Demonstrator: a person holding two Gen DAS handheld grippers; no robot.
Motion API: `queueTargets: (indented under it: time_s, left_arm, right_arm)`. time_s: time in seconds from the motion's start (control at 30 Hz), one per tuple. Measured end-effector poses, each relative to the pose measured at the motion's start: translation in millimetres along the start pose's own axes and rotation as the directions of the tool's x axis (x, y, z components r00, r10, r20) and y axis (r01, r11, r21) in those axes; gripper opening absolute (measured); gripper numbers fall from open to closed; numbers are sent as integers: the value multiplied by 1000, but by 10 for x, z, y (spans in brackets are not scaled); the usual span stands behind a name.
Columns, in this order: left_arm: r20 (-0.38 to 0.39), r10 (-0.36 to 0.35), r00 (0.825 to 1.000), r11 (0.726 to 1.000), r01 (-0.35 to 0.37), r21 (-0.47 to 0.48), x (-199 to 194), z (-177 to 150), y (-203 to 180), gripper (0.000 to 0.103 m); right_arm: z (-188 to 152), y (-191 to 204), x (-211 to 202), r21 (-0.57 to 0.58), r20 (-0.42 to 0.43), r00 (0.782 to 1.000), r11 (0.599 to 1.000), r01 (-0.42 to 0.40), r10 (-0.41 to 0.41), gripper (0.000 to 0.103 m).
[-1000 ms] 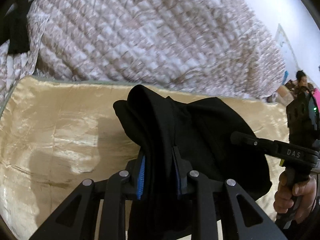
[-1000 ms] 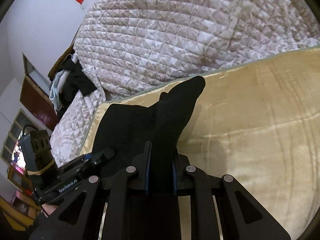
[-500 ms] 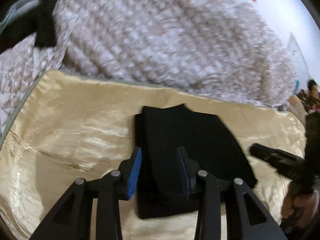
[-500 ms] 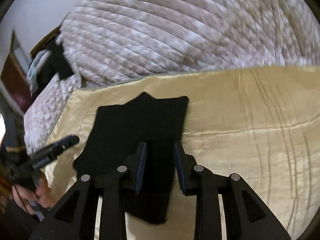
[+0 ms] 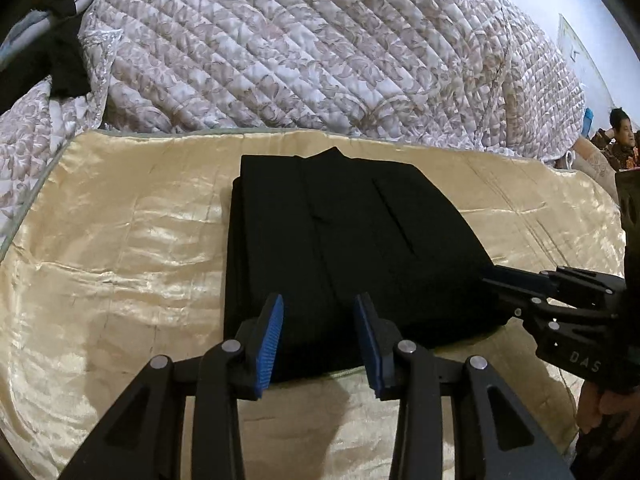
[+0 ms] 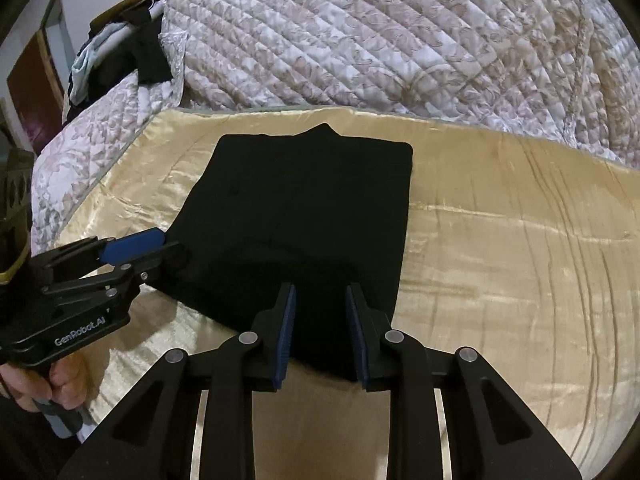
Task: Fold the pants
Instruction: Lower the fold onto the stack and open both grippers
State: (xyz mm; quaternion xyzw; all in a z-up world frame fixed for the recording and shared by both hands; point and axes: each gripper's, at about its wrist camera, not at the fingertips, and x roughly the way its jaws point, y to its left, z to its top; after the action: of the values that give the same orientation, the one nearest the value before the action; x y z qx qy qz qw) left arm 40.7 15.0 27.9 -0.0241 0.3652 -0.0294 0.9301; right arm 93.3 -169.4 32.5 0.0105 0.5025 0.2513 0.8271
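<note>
Folded black fabric pants [image 6: 304,216] flat on gold satin bedspread [image 6: 500,264], right gripper [image 6: 320,332] parted at near edge

- "DAS" stood in pale letters on the black body of the right gripper [image 5: 516,286], at the lower right of the left wrist view; any letters after those three were hidden at the frame edge.
- "GenRobot.AI" stood in white letters on the black body of the left gripper [image 6: 160,246], at the lower left of the right wrist view.
- A pale poster [image 5: 573,46] on the wall at the upper right of the left wrist view bore marks too small to read.
</note>
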Motion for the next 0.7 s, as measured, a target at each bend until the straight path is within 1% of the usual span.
queueTargets:
  time_s: [0.13,0.27,0.33,0.37,0.4,0.47,0.6,0.7]
  left_arm:
    - [4,12,1000,1000,-12,0,-23,-24,-18,40]
    - [5,15,1000,1000,-15,-8,-43,-43,-12,40]
    - [3,15,1000,1000,-15,-9,-35,-56,-11,40]
    - [3,16,1000,1000,-16,-5,-35,-55,-14,40]
    - [3,19,1000,1000,-19,-1,-34,-58,-14,40]
    - [0,18,1000,1000,-18,-3,-41,-71,-6,40]
    - [-5,12,1000,1000,-13,-24,-98,-30,56,40]
    - [13,11,1000,999,-10,-44,-112,73,103,40]
  right_arm:
    - [-28,39,-74,-6,9,1000,1000,9,-9,26]
    - [-25,42,-181,8,46,999,1000,2,-2,26]
    - [-31,36,-151,7,27,1000,1000,2,-3,26]
    - [-46,18,-83,16,-4,1000,1000,0,0,26]
    - [-58,3,-55,26,-15,1000,1000,-3,4,26]
    - [-50,-2,-67,31,-13,1000,999,-7,7,26]
    - [-2,-20,-175,42,26,1000,999,-18,17,26]
    - [113,-99,-179,55,48,999,998,0,-3,26]
